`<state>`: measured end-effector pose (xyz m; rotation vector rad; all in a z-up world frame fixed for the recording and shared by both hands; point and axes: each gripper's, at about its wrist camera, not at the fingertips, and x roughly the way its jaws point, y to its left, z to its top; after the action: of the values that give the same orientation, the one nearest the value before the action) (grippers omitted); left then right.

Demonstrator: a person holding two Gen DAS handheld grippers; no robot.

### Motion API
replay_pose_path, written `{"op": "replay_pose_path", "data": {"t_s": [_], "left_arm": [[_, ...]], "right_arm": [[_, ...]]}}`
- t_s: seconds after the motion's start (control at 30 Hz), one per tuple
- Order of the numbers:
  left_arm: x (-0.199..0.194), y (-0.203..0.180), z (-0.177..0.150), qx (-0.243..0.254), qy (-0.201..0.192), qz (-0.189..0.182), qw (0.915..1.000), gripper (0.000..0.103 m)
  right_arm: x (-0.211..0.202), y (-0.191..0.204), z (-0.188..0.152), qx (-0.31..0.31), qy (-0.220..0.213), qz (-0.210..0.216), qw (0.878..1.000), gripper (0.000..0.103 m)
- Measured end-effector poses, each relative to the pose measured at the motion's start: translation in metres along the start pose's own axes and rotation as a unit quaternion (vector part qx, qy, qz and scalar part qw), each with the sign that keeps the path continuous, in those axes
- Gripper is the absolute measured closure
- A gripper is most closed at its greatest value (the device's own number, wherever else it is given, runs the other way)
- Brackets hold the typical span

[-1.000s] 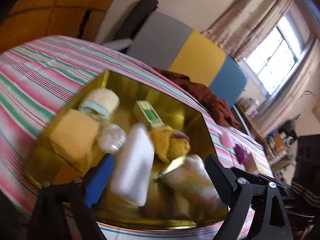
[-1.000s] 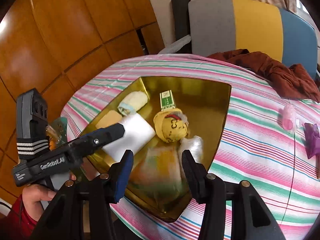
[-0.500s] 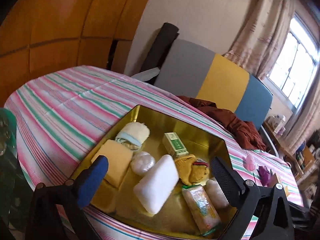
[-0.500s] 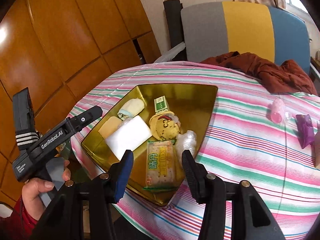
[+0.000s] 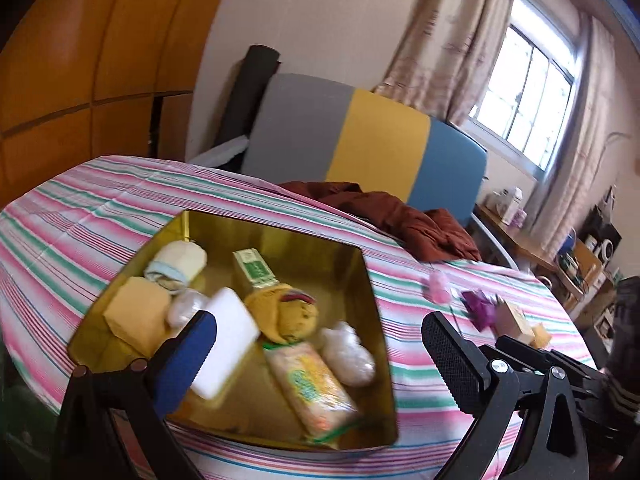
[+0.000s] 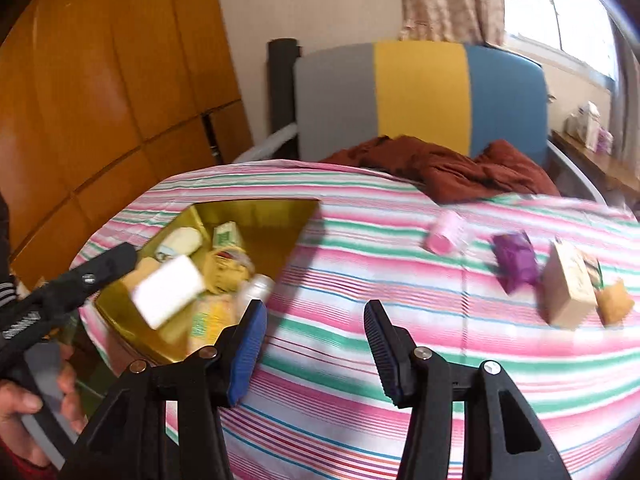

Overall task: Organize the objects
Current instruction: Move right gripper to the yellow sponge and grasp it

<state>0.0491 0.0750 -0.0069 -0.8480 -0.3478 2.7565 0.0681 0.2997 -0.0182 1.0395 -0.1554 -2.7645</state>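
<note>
My right tongs stand part open with nothing between the pads, aimed down at bare striped cloth on the table. My left tongs are spread wide and empty; their jaws have just been opening, and nothing sits between them.

Step in hand, as I judge it: fetch the next loose item from the right side of the table. Procedure — keep the right tongs low and level over the cloth, line both pads either side of the pink rounded bottle, which is the nearest loose piece, then close on its middle so it cannot roll. The crumpled purple wrapper, the tan cardboard box and the small orange block lie further right, close together; take them one at a time to avoid knocking a neighbour.

The destination, the shiny gold metal tray, holds a white rectangular sponge block, a flat yellow-green snack packet, a clear plastic-wrapped lump, a yellow soft toy, a green-and-white carton and a rolled cream cloth. Free floor remains at its far end. Beyond the table a brown crumpled garment lies against the grey, yellow and blue chair back.

Change from the earlier frames: both views sat close over the tray — now the left tongs are higher and further back, and the right tongs have swung off the tray toward the loose items.
</note>
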Motion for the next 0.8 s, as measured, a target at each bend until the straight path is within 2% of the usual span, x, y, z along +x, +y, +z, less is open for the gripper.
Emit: {"op": "replay_pose_path", "data": {"t_s": [0.2, 0.3, 0.5, 0.67, 0.8], "left_arm": [[0.011, -0.041, -0.012, 0.03, 0.026, -0.039, 0.9985, 0.0], [0.02, -0.07, -0.019, 0.053, 0.045, -0.061, 0.9957, 0.0], [0.031, -0.12, -0.037, 0.094, 0.076, -0.099, 0.9877, 0.0], [0.041, -0.138, -0.046, 0.097, 0.096, -0.116, 0.9837, 0.0], [0.049, -0.146, -0.053, 0.091, 0.114, -0.121, 0.9819, 0.0]], "right_arm": [[0.009, -0.051, -0.027, 0.051, 0.042, 0.008, 0.998, 0.052], [0.008, -0.07, -0.04, 0.058, 0.05, -0.018, 0.997, 0.052], [-0.008, -0.122, -0.049, 0.093, 0.03, -0.081, 0.992, 0.052], [-0.02, -0.176, -0.055, 0.15, 0.021, -0.143, 0.978, 0.052], [-0.027, -0.206, -0.062, 0.185, 0.018, -0.157, 0.97, 0.052]]}}
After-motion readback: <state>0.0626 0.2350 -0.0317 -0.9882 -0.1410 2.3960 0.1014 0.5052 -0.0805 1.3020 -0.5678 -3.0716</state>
